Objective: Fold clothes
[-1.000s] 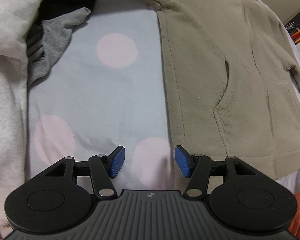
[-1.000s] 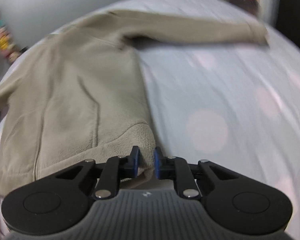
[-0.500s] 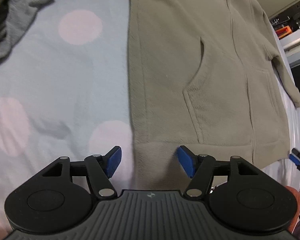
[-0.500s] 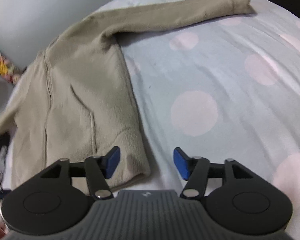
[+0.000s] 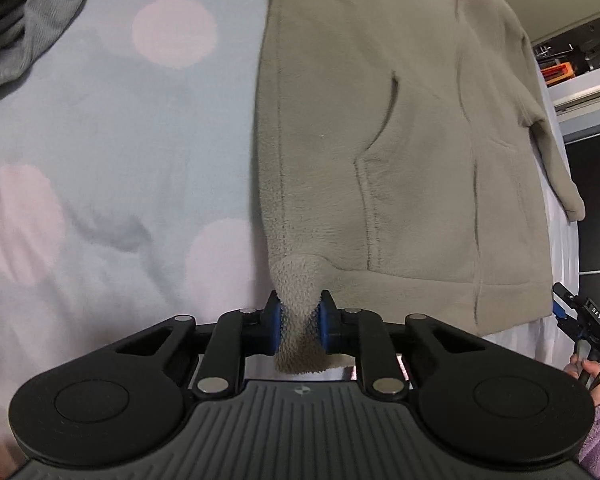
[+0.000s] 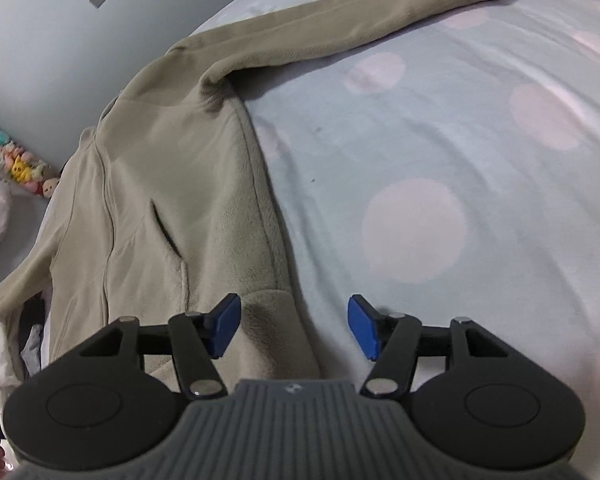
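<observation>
Pale blue bedding with pink dots (image 6: 440, 152) carries a beige fleece zip jacket (image 5: 380, 120), spread flat front-up. Its collar runs out of frame in the left view. Crumpled grey clothing (image 5: 28, 32) lies at the bedding's far left. Left gripper (image 5: 299, 322) is clenched on the jacket's hem corner; right gripper (image 6: 294, 326) hovers released, pads spread over the opposite hem corner.

A home bedroom: a polka-dot bedsheet (image 6: 440, 152) covers the bed, with small plush toys (image 6: 18, 166) beside it.
</observation>
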`<act>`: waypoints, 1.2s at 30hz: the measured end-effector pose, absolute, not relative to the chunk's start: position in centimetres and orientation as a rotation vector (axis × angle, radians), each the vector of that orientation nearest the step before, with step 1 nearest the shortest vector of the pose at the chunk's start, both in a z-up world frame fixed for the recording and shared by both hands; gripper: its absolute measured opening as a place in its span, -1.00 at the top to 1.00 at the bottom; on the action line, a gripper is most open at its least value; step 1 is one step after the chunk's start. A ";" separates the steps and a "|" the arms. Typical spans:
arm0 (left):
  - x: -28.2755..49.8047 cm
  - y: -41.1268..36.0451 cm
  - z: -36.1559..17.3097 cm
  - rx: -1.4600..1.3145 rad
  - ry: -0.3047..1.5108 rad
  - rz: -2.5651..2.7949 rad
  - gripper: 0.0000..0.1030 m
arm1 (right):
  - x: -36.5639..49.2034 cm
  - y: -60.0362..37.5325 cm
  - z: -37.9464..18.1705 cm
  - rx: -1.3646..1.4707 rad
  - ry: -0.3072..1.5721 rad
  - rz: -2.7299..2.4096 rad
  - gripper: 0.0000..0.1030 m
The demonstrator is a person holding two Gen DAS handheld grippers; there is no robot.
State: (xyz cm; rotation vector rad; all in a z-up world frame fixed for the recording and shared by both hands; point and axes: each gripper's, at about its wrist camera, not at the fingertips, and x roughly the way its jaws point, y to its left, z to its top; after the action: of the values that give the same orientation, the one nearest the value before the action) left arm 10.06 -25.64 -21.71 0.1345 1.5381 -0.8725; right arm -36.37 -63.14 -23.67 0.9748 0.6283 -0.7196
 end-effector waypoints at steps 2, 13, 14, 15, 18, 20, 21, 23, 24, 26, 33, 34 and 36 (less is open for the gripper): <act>9.9 -26.1 -22.5 0.134 1.545 -0.854 0.69 | -36.1 -63.1 -23.9 0.986 0.632 -0.713 -0.14; 9.2 -27.0 -22.3 0.118 1.502 -0.883 0.72 | -35.0 -61.7 -21.9 1.005 0.580 -0.682 0.58; 9.1 -26.9 -21.3 0.106 1.483 -0.904 0.72 | -34.9 -61.6 -21.7 1.007 0.575 -0.679 0.60; 9.1 -26.9 -20.4 0.094 1.465 -0.924 0.74 | -34.8 -61.4 -21.6 1.009 0.570 -0.677 0.62; 9.0 -26.6 -17.3 0.059 1.405 -0.988 0.75 | -34.9 -60.8 -19.9 0.992 0.545 -0.668 0.66; 8.9 -26.5 -14.6 0.047 1.351 -1.021 0.76 | -35.2 -60.1 -18.2 0.968 0.522 -0.663 0.68; 8.8 -26.3 -13.3 0.038 1.330 -1.029 0.76 | -35.4 -59.8 -17.3 0.956 0.511 -0.660 0.70; 8.7 -25.4 -10.9 0.014 1.295 -1.051 0.77 | -35.7 -59.2 -15.5 0.931 0.488 -0.654 0.71; 8.6 -25.0 -9.9 0.009 1.277 -1.062 0.77 | -35.9 -58.9 -14.7 0.919 0.476 -0.651 0.71; 8.2 -24.1 -8.1 0.008 1.250 -1.076 0.77 | -36.2 -58.3 -12.9 0.895 0.453 -0.645 0.71; 8.1 -21.7 -7.9 0.074 1.295 -1.078 0.77 | -37.3 -56.5 -8.9 0.845 0.417 -0.637 0.71; 8.0 -21.7 -8.7 0.091 1.310 -1.069 0.77 | -37.3 -56.4 -9.7 0.854 0.435 -0.643 0.71; 8.0 -22.1 -10.7 0.125 1.345 -1.041 0.77 | -37.1 -56.2 -11.4 0.871 0.475 -0.653 0.71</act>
State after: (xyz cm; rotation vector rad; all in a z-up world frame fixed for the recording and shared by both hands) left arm 8.03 -22.08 -10.72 0.1250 1.3446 -1.0410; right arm -37.08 -56.19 -11.39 0.8706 0.4753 -0.6534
